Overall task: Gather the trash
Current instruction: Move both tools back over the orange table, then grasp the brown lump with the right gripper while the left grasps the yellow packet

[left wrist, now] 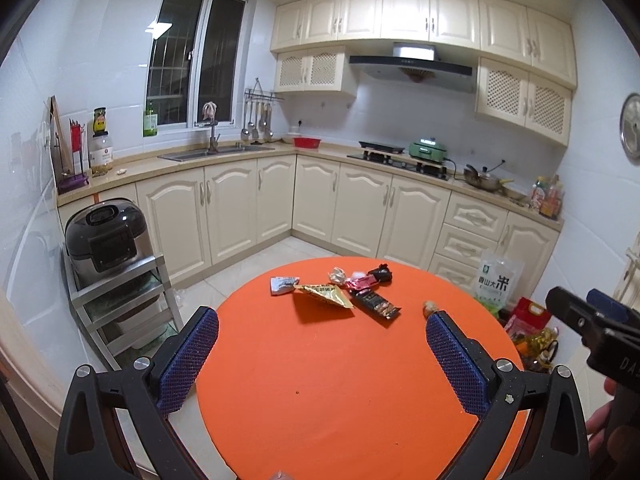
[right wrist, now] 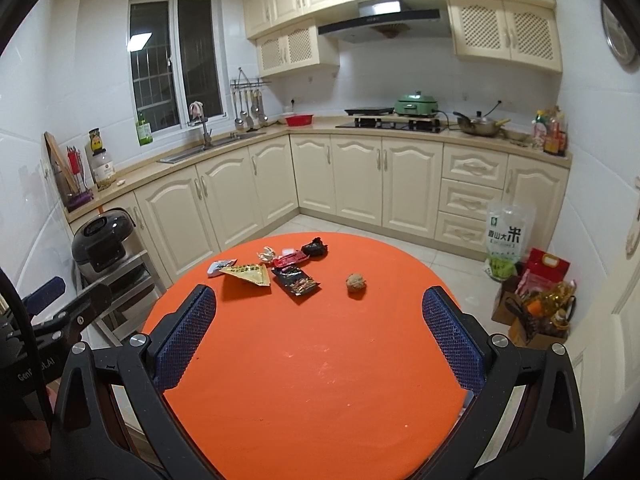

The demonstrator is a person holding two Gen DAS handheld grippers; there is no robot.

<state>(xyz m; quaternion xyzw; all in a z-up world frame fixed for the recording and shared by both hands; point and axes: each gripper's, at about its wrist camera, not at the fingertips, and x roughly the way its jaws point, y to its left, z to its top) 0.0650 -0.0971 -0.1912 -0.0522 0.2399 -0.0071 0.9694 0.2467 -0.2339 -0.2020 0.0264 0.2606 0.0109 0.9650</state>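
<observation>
Orange round table [right wrist: 320,360] carries, at its far side, a cluster of thin, crinkly snack wrappers [right wrist: 280,270], likely light, slippery and best pinched at a raised edge, and a brown crumpled ball [right wrist: 356,282] to their right, while left gripper [left wrist: 322,354] and right gripper [right wrist: 320,332] hover near, fingers spread wide and empty.

You hold your left gripper [left wrist: 322,340] level and pointing forward, its two blue-padded fingers [left wrist: 192,356] spread wide apart with nothing between them. Your right gripper [right wrist: 320,328] sits beside it in the same pose, its blue-padded fingers [right wrist: 452,336] also spread wide and empty. From the left wrist view, part of your hand [left wrist: 600,424] shows at the lower right edge, wrapped around the right gripper's black body.
</observation>
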